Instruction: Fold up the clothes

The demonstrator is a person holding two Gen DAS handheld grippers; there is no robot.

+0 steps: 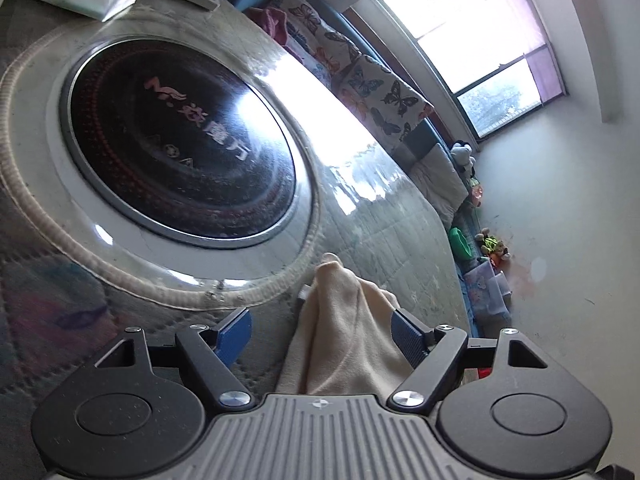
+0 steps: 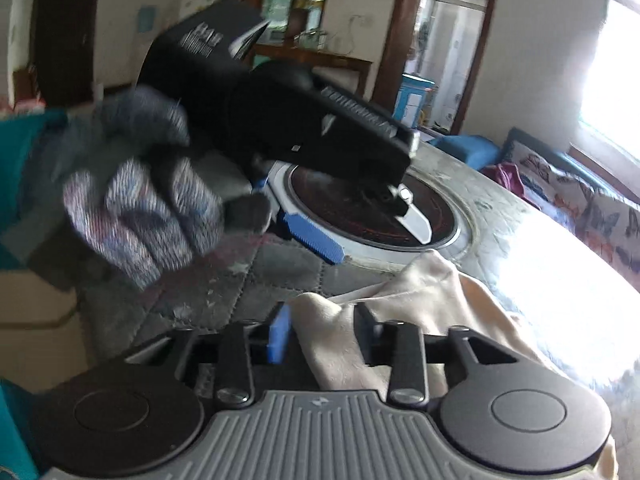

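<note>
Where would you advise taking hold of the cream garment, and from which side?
Probably the raised fold of the cream garment between the right gripper jaws, coming from the near table edge: it stands up off the quilted table cover, so the pads can close across it.

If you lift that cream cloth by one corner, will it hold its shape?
Probably not. The cream cloth already drapes in soft folds over the quilted table cover, so it should sag. It looks thin and light, unlikely to slip.

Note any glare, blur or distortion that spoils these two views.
Left wrist view: window glare washes over the table top, and the fisheye bends its edges. Right wrist view: the gloved hand is motion-blurred, and the window side at right is blown out.
</note>
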